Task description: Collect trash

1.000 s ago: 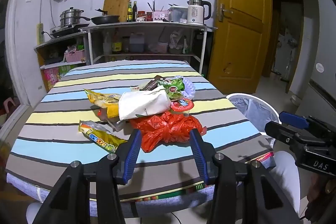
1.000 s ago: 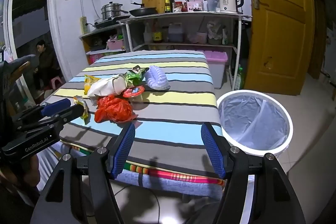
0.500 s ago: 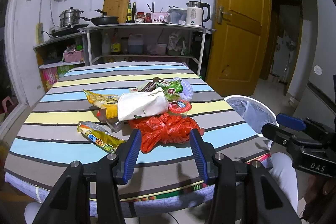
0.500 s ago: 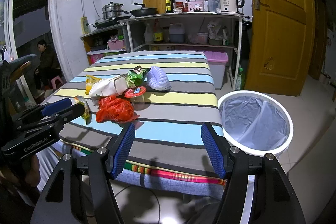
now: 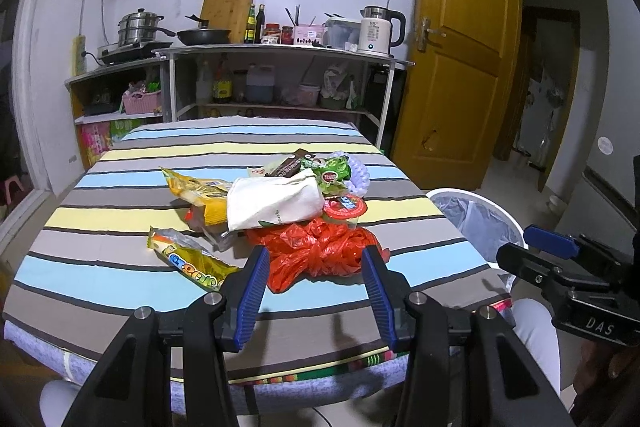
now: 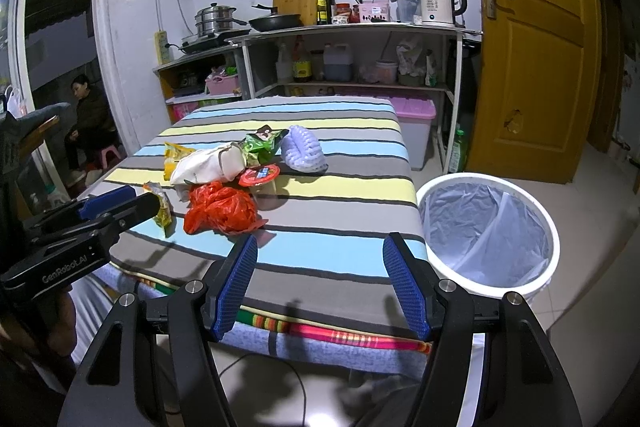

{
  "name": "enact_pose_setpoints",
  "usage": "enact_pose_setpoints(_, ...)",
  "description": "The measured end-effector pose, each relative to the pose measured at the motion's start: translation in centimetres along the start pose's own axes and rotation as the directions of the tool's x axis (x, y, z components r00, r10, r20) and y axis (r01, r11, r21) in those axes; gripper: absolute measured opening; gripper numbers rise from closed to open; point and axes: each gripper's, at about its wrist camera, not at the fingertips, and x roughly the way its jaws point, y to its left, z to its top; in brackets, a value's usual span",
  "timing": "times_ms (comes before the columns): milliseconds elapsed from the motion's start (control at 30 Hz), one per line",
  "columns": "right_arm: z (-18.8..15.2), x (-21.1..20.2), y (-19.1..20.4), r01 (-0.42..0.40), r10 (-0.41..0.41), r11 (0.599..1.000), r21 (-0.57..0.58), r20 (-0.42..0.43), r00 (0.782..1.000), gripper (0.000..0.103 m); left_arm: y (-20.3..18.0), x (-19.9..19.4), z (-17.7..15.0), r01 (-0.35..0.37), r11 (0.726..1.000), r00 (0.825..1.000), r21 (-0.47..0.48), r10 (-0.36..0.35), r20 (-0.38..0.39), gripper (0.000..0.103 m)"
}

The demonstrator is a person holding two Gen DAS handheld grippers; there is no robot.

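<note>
left gripper (image 5: pixel 316 283): jaws wide, nothing between the pads. It sits low centre of the left view, in front of the near table edge, lined up on the red bag.
right gripper (image 6: pixel 320 287): jaws wide too, nothing held. Low centre of the right view, off the near right corner of the table, so you have a short swing to the bin.
red bag (image 5: pixel 320 251): crumpled plastic, nearest piece of the pile, just beyond your left fingertips. Soft, so it should squash in the jaws; grab the bulk, not a loose flap.
pile: white paper bag (image 5: pixel 276 203) leans on the yellow snack packets (image 5: pixel 200 191); a red-lidded cup (image 5: pixel 344 207) touches the red bag from behind; green wrapper (image 5: pixel 334 175) and a pale purple foam net (image 6: pixel 302 149) lie further back. One yellow packet (image 5: pixel 192 259) lies alone to the left.
table (image 5: pixel 100 227): striped cloth, trash bunched mid-table.
bin (image 6: pixel 488 227): white, lined, open, on the floor beside the table's right side, right of frame in the right view. Looks empty, so I judge nothing is collected yet.
next: take the front piece first, or the stack behind may topple.
</note>
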Motion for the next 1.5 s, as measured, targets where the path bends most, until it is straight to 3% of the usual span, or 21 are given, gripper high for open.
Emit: enact_pose_setpoints(1500,0.11,0.01,0.68,0.000,0.000,1.000,-0.002,-0.002,1.000,0.066,-0.36,-0.20,-0.07,0.037,0.999,0.999,-0.001,-0.037,-0.002,0.047)
